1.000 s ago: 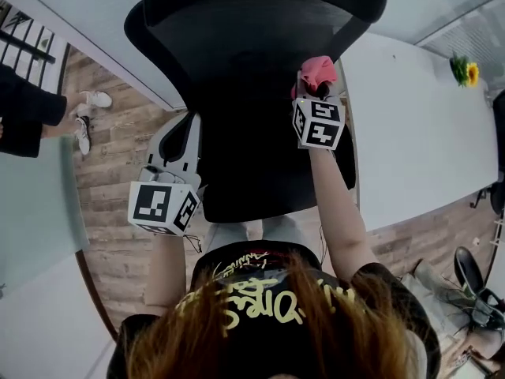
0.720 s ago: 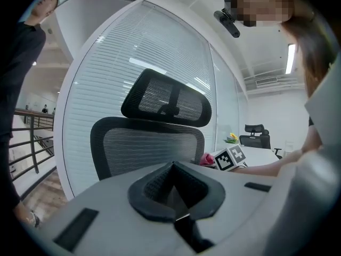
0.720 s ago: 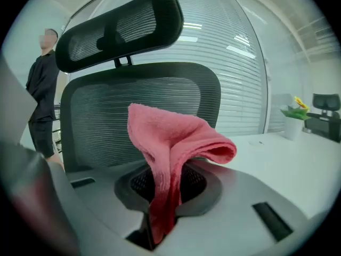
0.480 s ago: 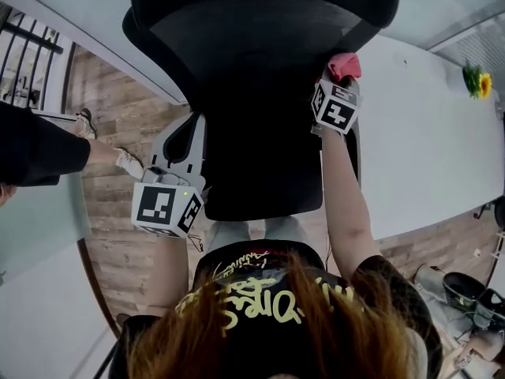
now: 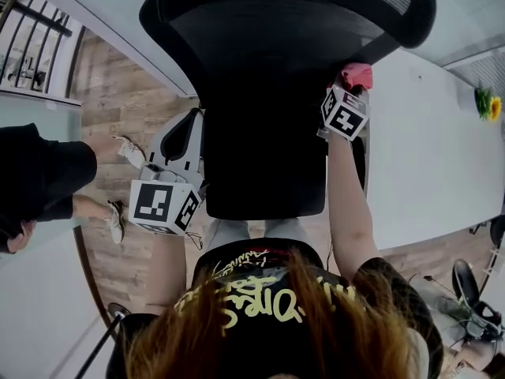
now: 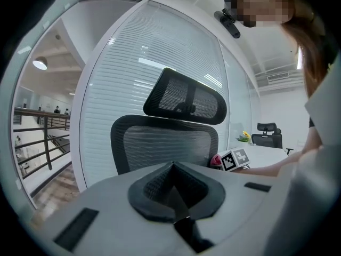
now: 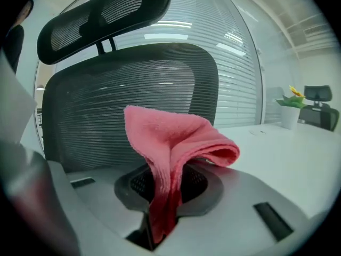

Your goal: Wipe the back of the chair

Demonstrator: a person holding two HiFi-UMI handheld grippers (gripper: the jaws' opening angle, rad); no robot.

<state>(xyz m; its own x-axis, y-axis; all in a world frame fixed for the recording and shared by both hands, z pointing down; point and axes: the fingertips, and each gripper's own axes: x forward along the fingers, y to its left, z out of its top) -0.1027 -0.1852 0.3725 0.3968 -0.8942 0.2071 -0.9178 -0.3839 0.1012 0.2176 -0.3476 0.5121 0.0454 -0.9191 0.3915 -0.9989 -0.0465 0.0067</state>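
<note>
A black mesh office chair (image 5: 268, 93) with a headrest (image 6: 184, 97) stands in front of me, its back (image 7: 133, 105) facing me. My right gripper (image 5: 347, 85) is shut on a pink cloth (image 7: 170, 143), which it holds at the right edge of the chair back (image 5: 359, 76). In the left gripper view the pink cloth (image 6: 215, 160) shows beside the chair's right side. My left gripper (image 5: 177, 172) is shut with nothing in it and hangs low at the chair's left side, apart from the mesh.
A white table (image 5: 426, 148) lies right of the chair, with a yellow flower in a pot (image 5: 488, 103) at its far end. A curved glass wall with blinds (image 6: 138, 79) stands behind the chair. A person in black (image 5: 39, 180) stands at left on the wooden floor.
My right gripper has carried the pink cloth to the right along the chair back to its right edge. The left gripper has stayed put. The person at left has stepped closer.
</note>
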